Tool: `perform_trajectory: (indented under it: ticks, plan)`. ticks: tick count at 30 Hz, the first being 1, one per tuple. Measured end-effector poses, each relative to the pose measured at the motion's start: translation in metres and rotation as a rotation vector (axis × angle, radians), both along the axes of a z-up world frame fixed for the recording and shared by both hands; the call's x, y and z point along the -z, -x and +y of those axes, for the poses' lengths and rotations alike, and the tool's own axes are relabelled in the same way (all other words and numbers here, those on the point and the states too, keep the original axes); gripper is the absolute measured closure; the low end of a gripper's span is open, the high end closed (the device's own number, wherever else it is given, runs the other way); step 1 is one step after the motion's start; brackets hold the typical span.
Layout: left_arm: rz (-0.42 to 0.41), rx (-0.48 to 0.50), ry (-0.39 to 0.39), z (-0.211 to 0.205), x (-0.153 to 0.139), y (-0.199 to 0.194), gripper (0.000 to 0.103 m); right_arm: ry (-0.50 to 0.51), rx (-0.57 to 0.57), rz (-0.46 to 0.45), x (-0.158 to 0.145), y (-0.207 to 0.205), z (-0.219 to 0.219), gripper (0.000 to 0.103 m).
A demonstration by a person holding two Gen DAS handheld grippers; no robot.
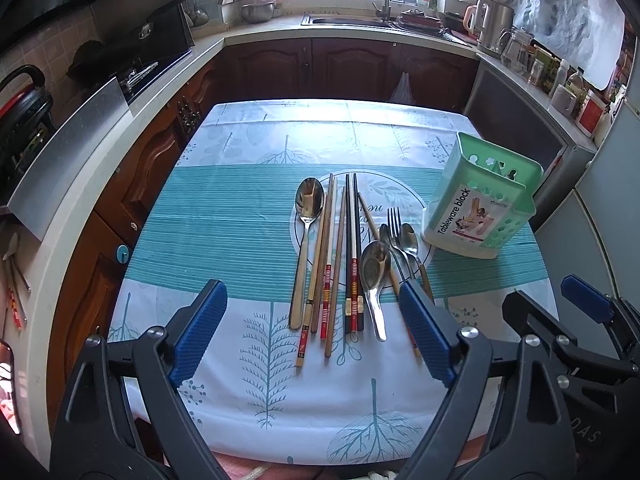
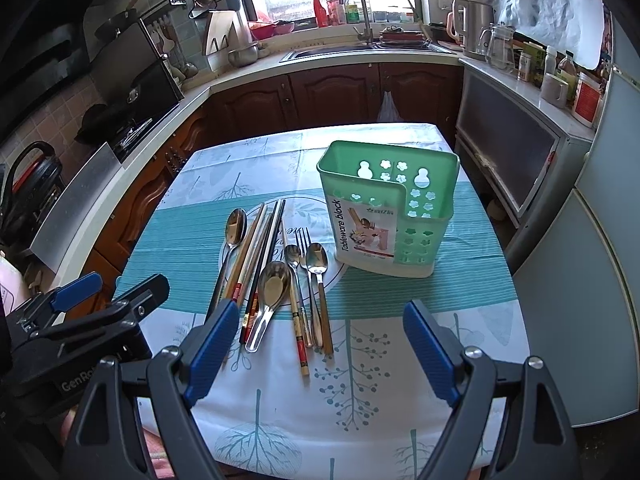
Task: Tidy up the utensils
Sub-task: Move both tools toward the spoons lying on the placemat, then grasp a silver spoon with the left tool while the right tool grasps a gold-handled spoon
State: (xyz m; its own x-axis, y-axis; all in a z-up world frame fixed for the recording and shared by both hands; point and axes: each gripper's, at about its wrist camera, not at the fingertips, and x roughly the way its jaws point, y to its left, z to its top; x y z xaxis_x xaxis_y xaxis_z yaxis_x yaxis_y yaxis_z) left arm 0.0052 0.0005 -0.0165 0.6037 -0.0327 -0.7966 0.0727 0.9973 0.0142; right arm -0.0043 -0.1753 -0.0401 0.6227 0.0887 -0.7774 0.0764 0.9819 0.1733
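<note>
1. Nearest the cameras, the left hand-held gripper [image 1: 312, 334] hovers spread wide over the handle ends of the utensils, with nothing between its blue pads. The right hand-held gripper [image 2: 316, 346] is spread too and pinches nothing; it hangs over the near part of the table [image 2: 360, 420], short of the green holder [image 2: 386, 210].
2. The task looks barely begun. Every utensil in view lies flat on the cloth to the left of the holder: a long-handled spoon [image 1: 306, 220] farthest from it, then the wooden, red-banded and black chopsticks [image 1: 340, 256], a deep soup spoon [image 1: 374, 276], and closest to the holder a fork [image 1: 396, 232] with two smaller spoons [image 2: 318, 264].
3. The holder stands upright and seems empty, as far as its open top shows, so I judge all the pieces remain to be lifted in.
4. The table wears a white and teal cloth printed with trees, with a round motif under the utensils.
5. Beyond the holder, dark wooden cabinets carry a pale worktop; a sink with a tall tap [image 2: 360, 12] sits below a bright window, a stove is off to the left, and a kettle and jars stand to the right.
</note>
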Motion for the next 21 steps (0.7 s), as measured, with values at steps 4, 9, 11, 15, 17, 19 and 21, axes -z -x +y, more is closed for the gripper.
perform_trajectory:
  ticks: [4, 9, 11, 15, 17, 19, 21]
  plan:
    - [0.001, 0.001, 0.001, 0.0007, 0.0001, 0.0000, 0.016, -0.004, -0.004, 0.000, -0.0001, 0.0015, 0.0011, 0.018]
    - [0.000, 0.004, 0.005, 0.0007, -0.0010, 0.0045, 0.016, -0.013, -0.006, -0.001, -0.0004, 0.0032, 0.0011, 0.018]
    - [-0.003, 0.004, 0.005, 0.0016, -0.0025, 0.0056, 0.016, -0.019, -0.006, -0.004, -0.0006, 0.0039, 0.0005, 0.018]
    - [-0.002, 0.007, -0.021, -0.0002, -0.0045, 0.0054, 0.016, -0.025, -0.007, -0.011, -0.0022, 0.0064, 0.0007, 0.018]
    - [-0.006, 0.011, -0.021, 0.0001, -0.0055, 0.0055, 0.016, -0.021, -0.008, -0.011, -0.0034, 0.0062, 0.0009, 0.018]
    - [-0.007, 0.025, 0.001, 0.0019, -0.0073, 0.0039, 0.016, -0.020, -0.007, -0.006, -0.0035, 0.0056, 0.0007, 0.018]
    - [-0.010, 0.042, 0.032, 0.0039, -0.0088, 0.0021, 0.016, -0.023, -0.008, -0.002, -0.0040, 0.0042, 0.0002, 0.018]
